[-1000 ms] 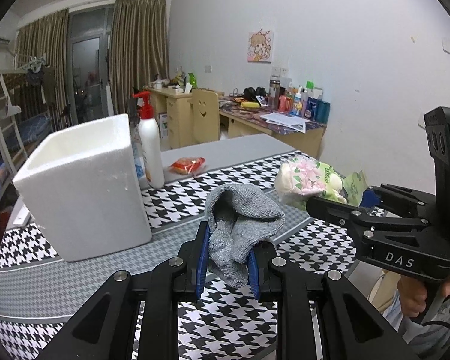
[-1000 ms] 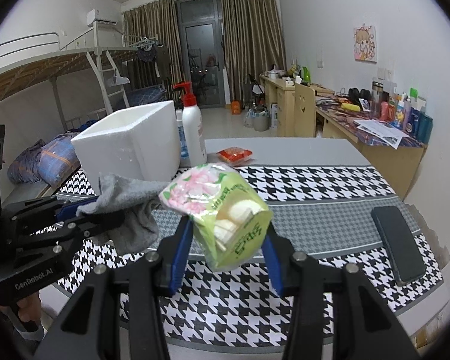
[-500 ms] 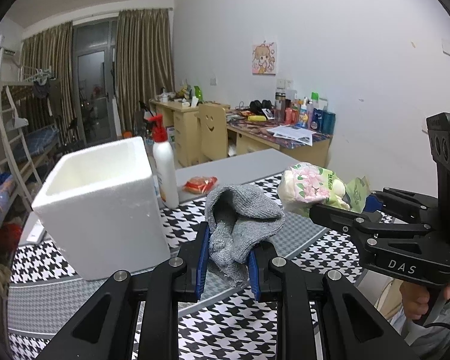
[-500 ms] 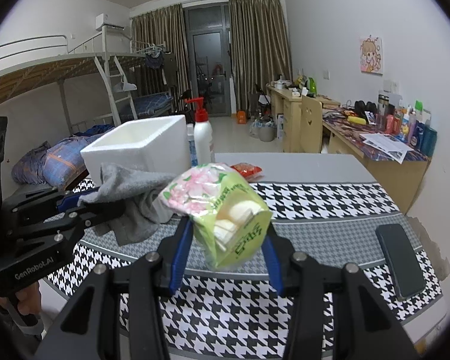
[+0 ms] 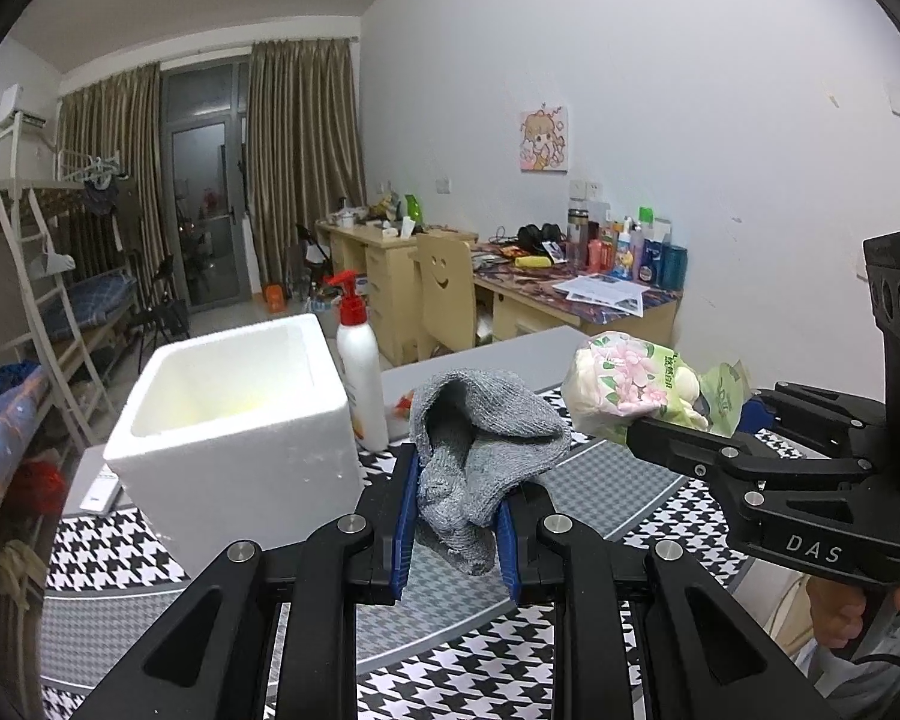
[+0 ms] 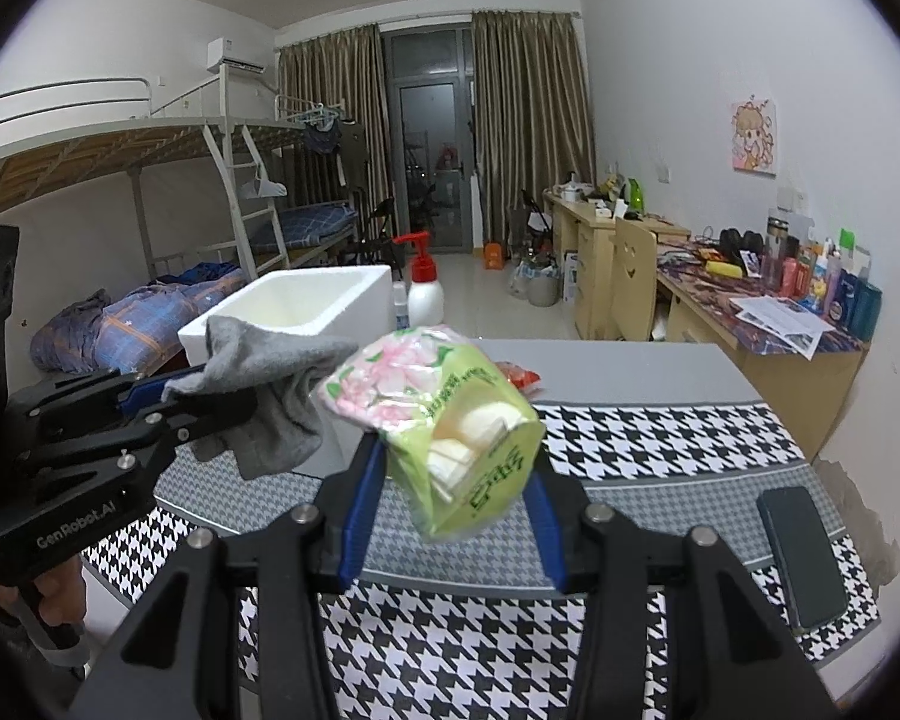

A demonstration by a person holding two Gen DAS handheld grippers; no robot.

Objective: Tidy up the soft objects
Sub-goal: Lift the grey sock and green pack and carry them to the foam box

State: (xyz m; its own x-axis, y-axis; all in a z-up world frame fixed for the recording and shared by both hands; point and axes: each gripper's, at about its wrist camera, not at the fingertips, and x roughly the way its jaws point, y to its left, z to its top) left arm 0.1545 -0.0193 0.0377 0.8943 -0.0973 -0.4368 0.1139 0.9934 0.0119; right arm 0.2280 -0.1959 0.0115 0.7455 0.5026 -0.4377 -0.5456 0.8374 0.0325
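- Above the houndstooth table (image 6: pixel 660 438), beside the open white foam box (image 5: pixel 234 414), my right tool (image 6: pixel 450 516) pinches a green flowered tissue pack (image 6: pixel 450 420) at its lower end; it looks light, squashy and slick-wrapped.
- My left tool (image 5: pixel 456 534) clamps a grey knit sock (image 5: pixel 480 450) mid-fold: limp and floppy, probably grippy.

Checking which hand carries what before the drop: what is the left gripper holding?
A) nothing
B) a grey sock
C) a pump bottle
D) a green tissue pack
B: the left gripper has its jaws shut on the grey sock, raised off the table.
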